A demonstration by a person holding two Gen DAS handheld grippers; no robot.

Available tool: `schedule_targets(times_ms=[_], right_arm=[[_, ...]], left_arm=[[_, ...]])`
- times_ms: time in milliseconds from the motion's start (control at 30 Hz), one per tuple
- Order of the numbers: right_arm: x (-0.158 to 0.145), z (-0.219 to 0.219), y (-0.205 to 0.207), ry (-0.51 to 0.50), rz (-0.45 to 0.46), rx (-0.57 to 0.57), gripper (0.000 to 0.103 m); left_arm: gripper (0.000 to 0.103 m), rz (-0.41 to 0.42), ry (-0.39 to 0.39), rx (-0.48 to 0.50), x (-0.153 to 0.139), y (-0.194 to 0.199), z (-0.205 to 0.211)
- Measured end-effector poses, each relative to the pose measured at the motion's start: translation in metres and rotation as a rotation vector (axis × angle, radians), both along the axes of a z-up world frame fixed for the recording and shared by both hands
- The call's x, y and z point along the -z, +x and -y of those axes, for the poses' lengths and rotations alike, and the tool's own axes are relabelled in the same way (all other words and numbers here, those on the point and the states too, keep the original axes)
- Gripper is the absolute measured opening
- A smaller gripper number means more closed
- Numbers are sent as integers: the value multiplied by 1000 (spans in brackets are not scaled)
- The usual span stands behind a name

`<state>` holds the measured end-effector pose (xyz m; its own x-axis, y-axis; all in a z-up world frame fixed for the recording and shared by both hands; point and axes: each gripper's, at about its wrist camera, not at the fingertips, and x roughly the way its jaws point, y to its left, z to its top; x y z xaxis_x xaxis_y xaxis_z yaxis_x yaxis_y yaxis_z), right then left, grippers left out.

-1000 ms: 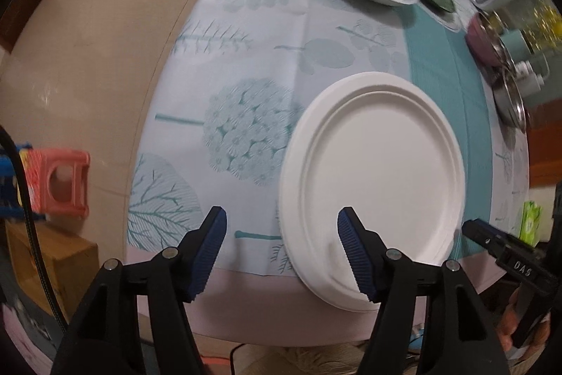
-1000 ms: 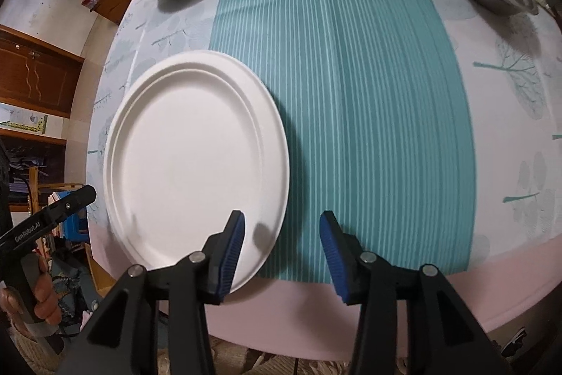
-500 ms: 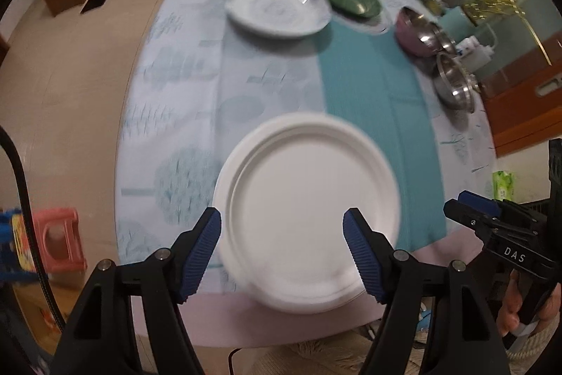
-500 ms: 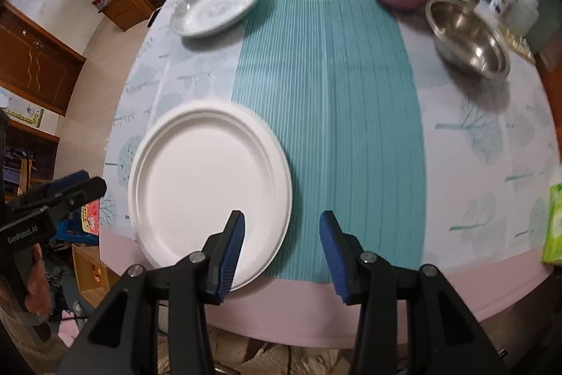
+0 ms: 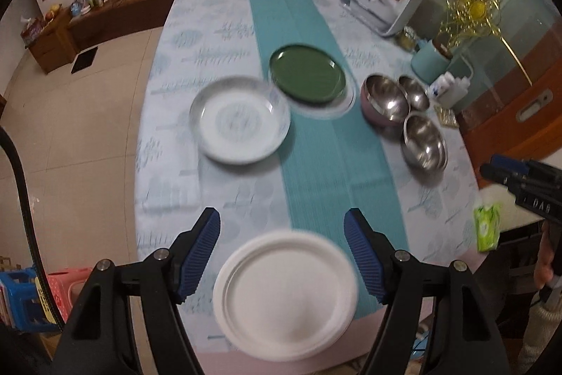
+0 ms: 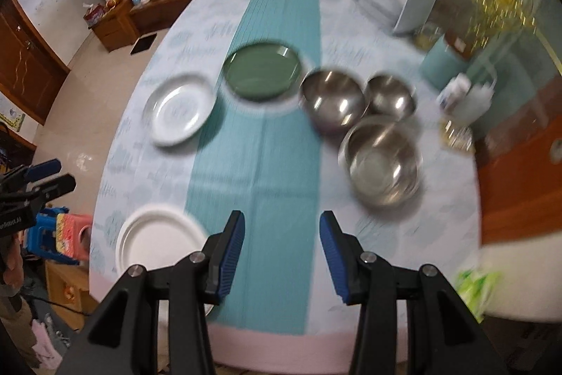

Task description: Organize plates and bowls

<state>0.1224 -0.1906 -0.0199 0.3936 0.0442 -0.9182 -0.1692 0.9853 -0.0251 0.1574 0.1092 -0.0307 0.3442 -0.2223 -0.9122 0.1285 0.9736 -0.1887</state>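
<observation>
Left edge of the table (image 5: pixel 168 164): white paper plate (image 5: pixel 285 294) lies flat near the front rim, alone, well apart from the other dishes. Probably the base for a plate stack, being closest to the person.

Further back, left of the teal runner (image 5: pixel 316 143): patterned white plate (image 5: pixel 240 123), flat. Just beside it, on the runner, dark green plate (image 5: pixel 308 78); from the left wrist view their rims look close, contact not resolvable through blur. The plates sit spread singly, none stacked, so sorting appears barely begun.

Right of the runner: three steel bowls clustered, upright, mouths up: large bowl (image 6: pixel 332 101), small bowl (image 6: pixel 391 97) behind it, and nearest bowl (image 6: pixel 383 164). Grouped tightly, likely ready for nesting.

Far right: green tissue pack (image 5: pixel 486 227) at table edge.

Left gripper (image 5: pixel 282 252): jaws spread wide, above the paper plate without touching, nothing between them. Right gripper (image 6: pixel 279 255): jaws moderately apart, over the runner, holding nothing.
</observation>
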Motion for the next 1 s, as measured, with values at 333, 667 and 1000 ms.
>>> schedule_targets(times_ms=[333,667,1000], right_arm=[[-29,41,111,-18,54,-48,45],[41,52,236,94,-32,-89,45],[136,25,312,178,-155,-125,45]], left_arm=[[77,-22,32,-38,-8,111,56],[77,-121,39,-166,87,236,79],[76,-157,63,-222,165,290,89]])
